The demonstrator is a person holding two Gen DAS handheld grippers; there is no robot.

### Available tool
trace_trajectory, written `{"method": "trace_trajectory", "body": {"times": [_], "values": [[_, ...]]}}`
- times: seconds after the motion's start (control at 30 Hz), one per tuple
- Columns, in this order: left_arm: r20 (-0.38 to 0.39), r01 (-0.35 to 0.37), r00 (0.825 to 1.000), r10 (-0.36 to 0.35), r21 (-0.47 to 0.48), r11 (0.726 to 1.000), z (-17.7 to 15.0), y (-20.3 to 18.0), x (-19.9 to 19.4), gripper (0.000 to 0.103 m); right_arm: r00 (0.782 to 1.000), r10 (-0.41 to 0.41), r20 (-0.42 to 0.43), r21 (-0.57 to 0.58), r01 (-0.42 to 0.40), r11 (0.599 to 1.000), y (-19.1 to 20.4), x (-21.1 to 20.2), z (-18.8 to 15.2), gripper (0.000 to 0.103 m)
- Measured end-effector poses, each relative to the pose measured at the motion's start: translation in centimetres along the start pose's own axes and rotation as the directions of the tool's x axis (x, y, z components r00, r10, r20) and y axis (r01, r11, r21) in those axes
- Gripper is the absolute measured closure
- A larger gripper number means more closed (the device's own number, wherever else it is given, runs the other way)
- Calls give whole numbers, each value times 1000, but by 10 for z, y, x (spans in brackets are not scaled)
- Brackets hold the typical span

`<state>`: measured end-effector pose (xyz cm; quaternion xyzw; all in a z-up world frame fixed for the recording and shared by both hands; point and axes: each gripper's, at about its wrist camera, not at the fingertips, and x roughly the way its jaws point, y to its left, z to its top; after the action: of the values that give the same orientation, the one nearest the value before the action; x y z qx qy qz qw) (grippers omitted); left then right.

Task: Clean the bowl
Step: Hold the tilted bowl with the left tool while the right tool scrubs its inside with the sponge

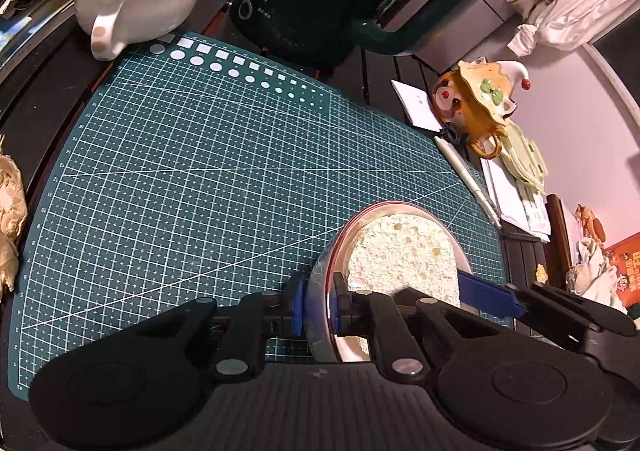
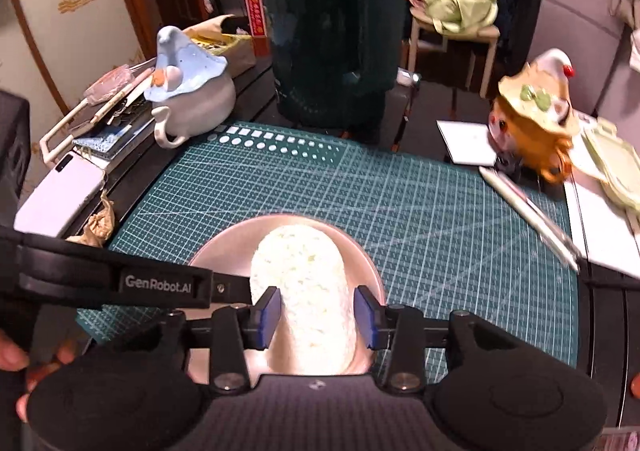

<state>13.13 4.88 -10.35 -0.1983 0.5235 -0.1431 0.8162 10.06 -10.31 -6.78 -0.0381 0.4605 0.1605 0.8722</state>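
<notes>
A shallow stainless-steel bowl sits on the green gridded cutting mat covering the counter, its near rim pinched by the left gripper, one blue pad outside, one inside. The right gripper clasps a pale oval sponge inside the bowl. A dark green electric kettle stands beyond the mat.

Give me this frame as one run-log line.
phase: wiping | left gripper: shut on bowl rim | right gripper: shut on sponge, inside bowl | surface: cutting mat
</notes>
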Motion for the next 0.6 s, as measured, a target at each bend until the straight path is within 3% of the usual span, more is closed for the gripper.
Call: {"method": "trace_trajectory", "body": {"times": [0.13,0.37,0.53,0.6], "values": [[-9,12,1000,-12,-24,1000,0,4,2,92,1000,-19,23,-34,20,999,6,-8,-1,91],[-8,17,1000,-18,-23,1000,3,14,-1,92,994,-78,81,-109,87,990,18,-28,-2,91],[-7,28,1000,-28,-40,999,2,20,-3,92,1000,-5,9,-36,6,999,16,-12,-2,90],[-14,24,1000,-25,-24,999,2,19,-3,91,999,31,7,42,-32,999,9,-8,-3,90]]}}
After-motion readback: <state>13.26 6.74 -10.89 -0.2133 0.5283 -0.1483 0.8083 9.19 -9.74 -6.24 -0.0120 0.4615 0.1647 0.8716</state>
